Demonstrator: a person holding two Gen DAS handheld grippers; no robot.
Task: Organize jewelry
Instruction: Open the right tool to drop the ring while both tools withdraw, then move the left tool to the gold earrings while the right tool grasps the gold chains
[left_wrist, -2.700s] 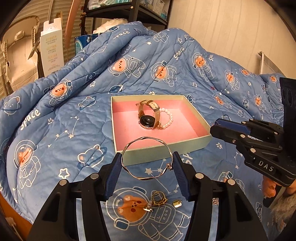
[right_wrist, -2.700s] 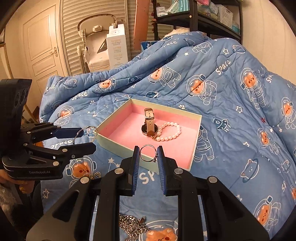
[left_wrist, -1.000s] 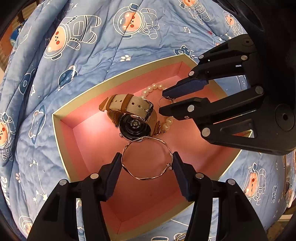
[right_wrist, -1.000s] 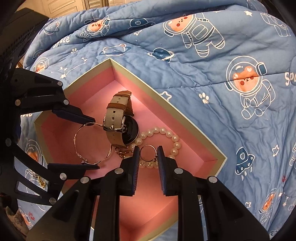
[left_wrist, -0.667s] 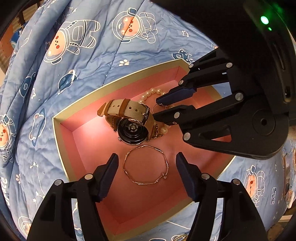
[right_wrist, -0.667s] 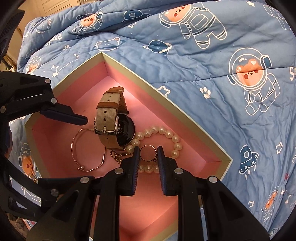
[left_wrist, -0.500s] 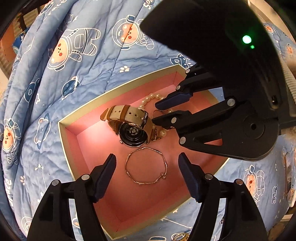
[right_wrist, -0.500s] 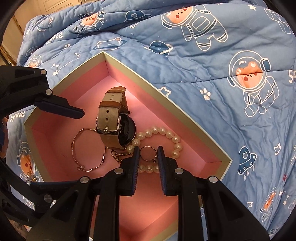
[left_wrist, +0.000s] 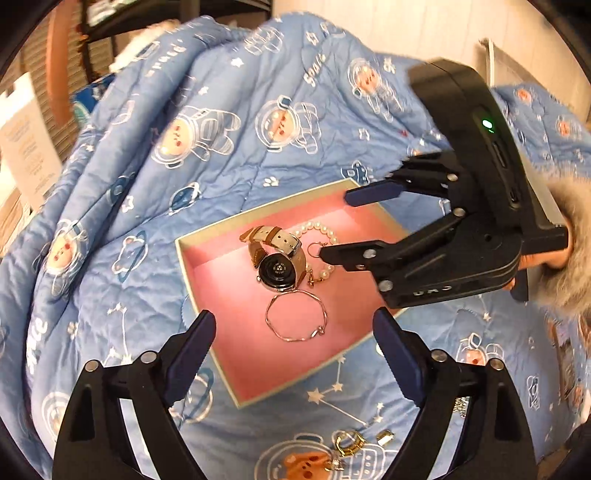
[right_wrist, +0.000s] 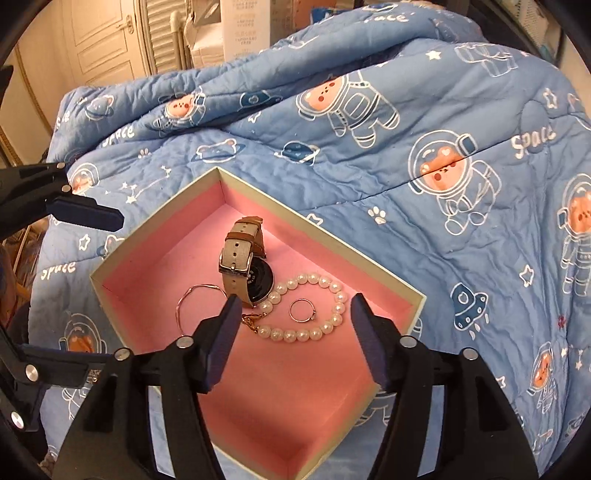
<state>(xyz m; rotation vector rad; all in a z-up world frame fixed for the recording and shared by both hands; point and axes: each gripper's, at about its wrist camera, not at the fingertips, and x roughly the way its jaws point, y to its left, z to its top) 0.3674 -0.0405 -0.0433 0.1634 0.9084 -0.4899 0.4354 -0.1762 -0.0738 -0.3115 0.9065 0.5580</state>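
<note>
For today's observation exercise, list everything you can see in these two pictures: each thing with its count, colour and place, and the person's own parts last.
box: one, pale rim, pink lining, on the quilt
watch: one, beige strap, dark face, in the box
pearl bracelet: one, white, beside the watch
ring: one, silver, inside the pearl loop
bangle: one, thin metal, in the box near the watch
loose jewelry: several gold pieces, on the quilt outside the box
quilt: one, blue, bear astronauts
left gripper: black, fingers apart, empty
right gripper: black, fingers apart, above the box
</note>
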